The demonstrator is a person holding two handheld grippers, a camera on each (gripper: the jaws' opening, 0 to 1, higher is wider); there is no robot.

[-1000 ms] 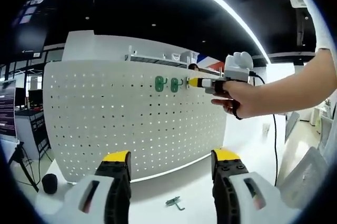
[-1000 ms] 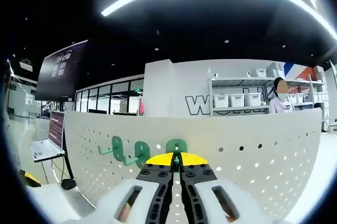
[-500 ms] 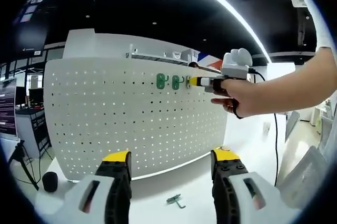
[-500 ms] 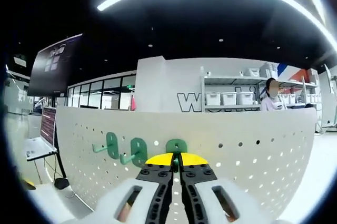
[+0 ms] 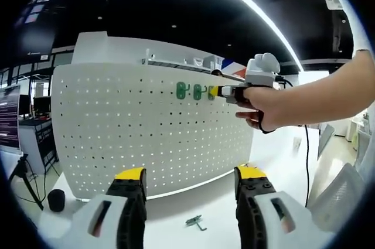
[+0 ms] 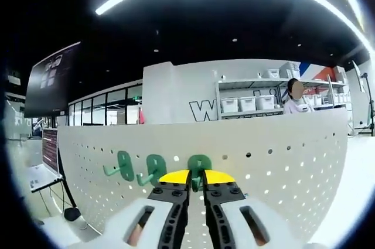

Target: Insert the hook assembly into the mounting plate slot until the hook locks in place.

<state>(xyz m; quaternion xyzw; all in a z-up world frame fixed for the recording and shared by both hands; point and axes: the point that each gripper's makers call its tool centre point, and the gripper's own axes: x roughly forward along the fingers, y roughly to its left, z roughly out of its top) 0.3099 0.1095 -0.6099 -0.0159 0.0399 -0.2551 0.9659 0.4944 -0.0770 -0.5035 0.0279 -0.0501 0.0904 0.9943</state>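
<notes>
Nudged slightly closer since before, my right gripper [image 6: 197, 180] keeps its fingers clenched on the green hook [image 6: 199, 166], seemingly light, stiff plastic, at the pegboard [image 6: 281, 167], while my left gripper [image 5: 190, 181] hangs released above the tabletop [image 5: 217, 211].

White perforated pegboard panel [image 5: 146, 132]: looks like painted sheet metal, smooth, matt. Green hooks on its top row [image 6: 153, 169]: plastic-looking, smooth, slight sheen. Small loose green-grey hook [image 5: 194, 222] on the white tabletop [image 5: 217, 202]: dull finish, material unclear; tabletop smooth, faintly glossy. Left gripper [image 5: 190, 199]: white moulded plastic shells, satin, with matt black jaws and yellow tips. Right gripper [image 6: 197, 177]: same plastics, black jaw faces with visible screw heads.
</notes>
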